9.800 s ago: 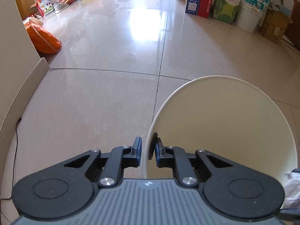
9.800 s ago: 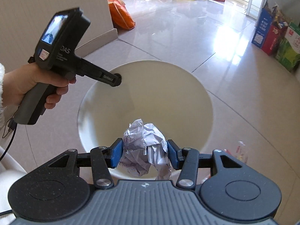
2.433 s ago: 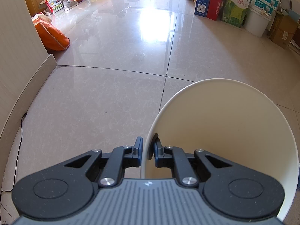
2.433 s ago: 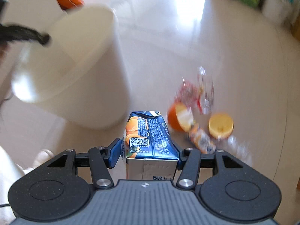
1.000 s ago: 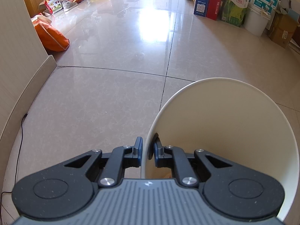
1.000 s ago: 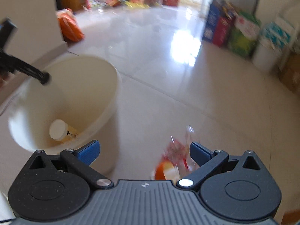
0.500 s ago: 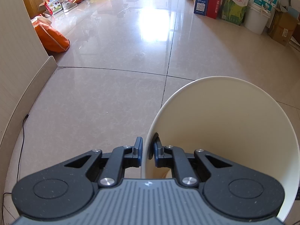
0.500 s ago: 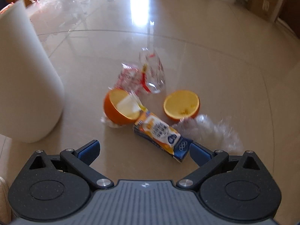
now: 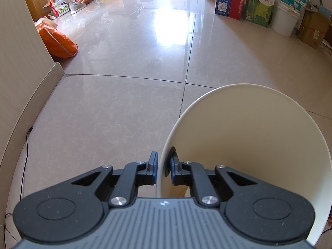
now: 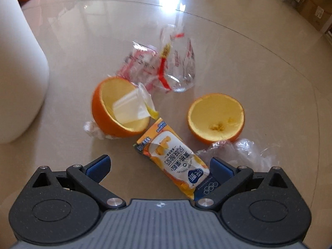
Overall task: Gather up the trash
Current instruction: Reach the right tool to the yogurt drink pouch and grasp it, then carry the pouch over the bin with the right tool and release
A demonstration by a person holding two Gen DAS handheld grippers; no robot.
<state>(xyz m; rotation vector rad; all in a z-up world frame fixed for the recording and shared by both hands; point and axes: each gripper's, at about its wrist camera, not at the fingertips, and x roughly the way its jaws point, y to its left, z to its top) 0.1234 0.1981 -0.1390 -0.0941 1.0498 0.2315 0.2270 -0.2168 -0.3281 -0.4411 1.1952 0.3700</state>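
My left gripper [image 9: 162, 166] is shut on the rim of a cream waste bin [image 9: 249, 137], one finger outside the wall and one inside. In the right wrist view that bin [image 10: 18, 68] stands at the far left. My right gripper [image 10: 159, 165] hangs open just above an orange yoghurt pouch [image 10: 174, 160] lying on the floor, its lower end between the fingers. Beyond it lie two hollow orange halves: the left orange half [image 10: 118, 112] holds a white plastic piece, the right orange half [image 10: 215, 117] is bare. A clear wrapper with red print [image 10: 166, 64] lies behind them.
Crumpled clear plastic [image 10: 238, 151] lies by my right finger. In the left wrist view an orange bag [image 9: 56, 41] leans at the wall corner, a black cable [image 9: 26, 145] runs along the skirting, and boxes [image 9: 249, 0] with a white bucket [image 9: 283, 20] line the far right.
The right gripper dropped the blue juice carton earlier, opened wide, swung from the bin to the floor litter and has come down closer over the pouch. The left gripper keeps its hold on the bin.
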